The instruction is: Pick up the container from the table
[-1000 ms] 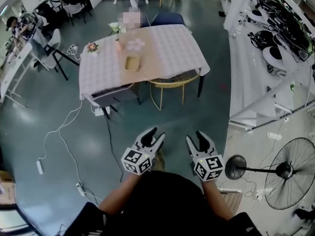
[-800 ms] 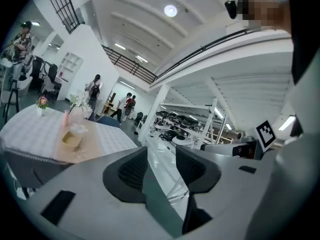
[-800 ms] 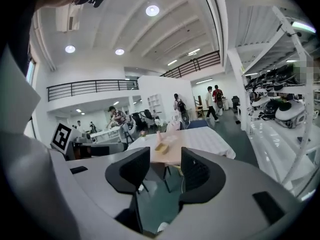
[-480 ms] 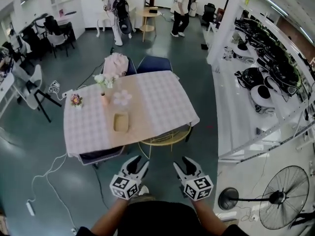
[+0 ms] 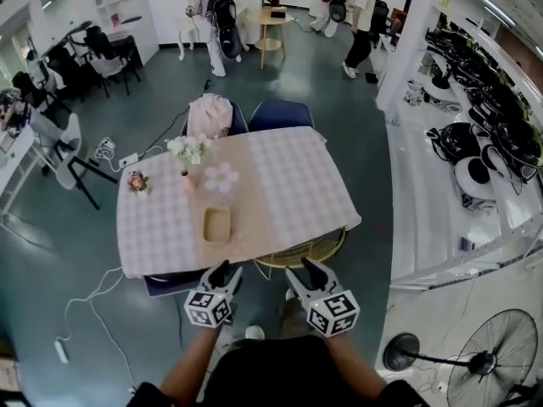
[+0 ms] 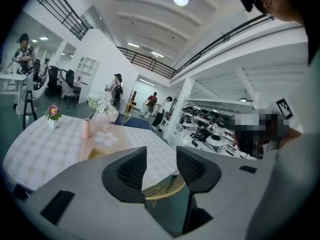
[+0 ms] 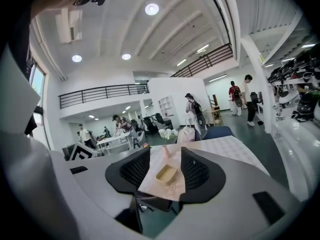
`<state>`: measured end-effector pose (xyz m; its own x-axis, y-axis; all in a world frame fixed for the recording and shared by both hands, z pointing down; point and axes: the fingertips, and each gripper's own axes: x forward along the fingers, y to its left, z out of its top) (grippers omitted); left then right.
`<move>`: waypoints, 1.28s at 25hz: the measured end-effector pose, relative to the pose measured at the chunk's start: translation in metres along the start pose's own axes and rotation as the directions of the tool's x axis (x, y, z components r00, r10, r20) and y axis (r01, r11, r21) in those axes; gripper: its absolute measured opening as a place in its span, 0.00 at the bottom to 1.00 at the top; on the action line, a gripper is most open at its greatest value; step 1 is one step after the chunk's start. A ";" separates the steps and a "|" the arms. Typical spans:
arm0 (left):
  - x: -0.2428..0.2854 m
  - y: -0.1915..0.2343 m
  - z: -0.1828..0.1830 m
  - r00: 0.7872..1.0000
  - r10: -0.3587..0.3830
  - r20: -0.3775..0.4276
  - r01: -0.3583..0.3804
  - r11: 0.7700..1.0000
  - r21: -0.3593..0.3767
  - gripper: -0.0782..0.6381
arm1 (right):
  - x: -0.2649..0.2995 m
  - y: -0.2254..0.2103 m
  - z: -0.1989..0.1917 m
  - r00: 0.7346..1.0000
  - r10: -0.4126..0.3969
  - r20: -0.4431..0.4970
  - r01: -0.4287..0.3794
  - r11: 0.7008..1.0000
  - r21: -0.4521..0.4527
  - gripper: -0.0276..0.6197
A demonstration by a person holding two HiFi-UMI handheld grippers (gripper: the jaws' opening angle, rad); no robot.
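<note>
The fingers (image 6: 131, 170) of your left gripper (image 6: 161, 158) stand wide apart and there is nothing between them. Through the gap you see only the yellow wire chair (image 6: 162, 186) that is pushed under the near edge of the surface. The fingers (image 7: 137, 169) of your right gripper (image 7: 165, 165) are released and empty too. Their gap frames the shallow beige rectangular container (image 7: 166, 173), but it is well ahead and not touched.

In the head view both grippers hang in front of your body, over the dark floor (image 5: 68, 312), just short of the near edge of the surface (image 5: 293, 185), a table under a pale checked cloth with a peach runner. The container lies flat on this runner, close to your side of the table and ahead of the left gripper. Behind it are a white flower-shaped mat (image 5: 221, 176) and a pink vase with white flowers (image 5: 187, 155).

I judge that you are only at the approach: nothing is grasped and the container is not yet lifted. What is left for you is almost everything. You must reach over the edge, put one pair of fingers around a wall of the container, close them and raise it off the surface.
</note>
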<state>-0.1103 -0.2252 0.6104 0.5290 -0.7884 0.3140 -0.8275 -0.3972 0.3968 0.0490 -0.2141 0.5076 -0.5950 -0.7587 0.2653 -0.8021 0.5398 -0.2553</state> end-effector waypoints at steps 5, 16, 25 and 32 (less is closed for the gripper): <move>0.060 0.050 -0.015 0.986 0.148 -0.081 -0.151 0.988 -0.030 0.34 | 0.046 -0.041 0.026 0.995 0.104 -0.011 -0.104 0.993 -0.049 0.29; 0.149 0.162 -0.052 0.892 0.391 -0.229 -0.430 0.889 -0.156 0.34 | 0.115 -0.079 0.044 0.936 0.328 -0.127 -0.344 0.929 -0.135 0.29; 0.192 0.213 -0.115 0.786 0.454 -0.420 -0.429 0.889 0.159 0.36 | 0.133 -0.121 0.033 0.904 0.366 -0.222 -0.391 0.917 -0.079 0.29; 0.195 0.234 -0.149 0.664 0.502 -0.554 -0.476 0.855 0.204 0.36 | 0.126 -0.155 0.002 0.884 0.340 -0.321 -0.379 0.923 -0.067 0.30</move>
<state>-0.1724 -0.4019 0.8934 0.0403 -0.4623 0.8858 -0.9981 -0.0604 0.0139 0.0986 -0.3939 0.5786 -0.8150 -0.3700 0.4460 -0.5178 0.8106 -0.2736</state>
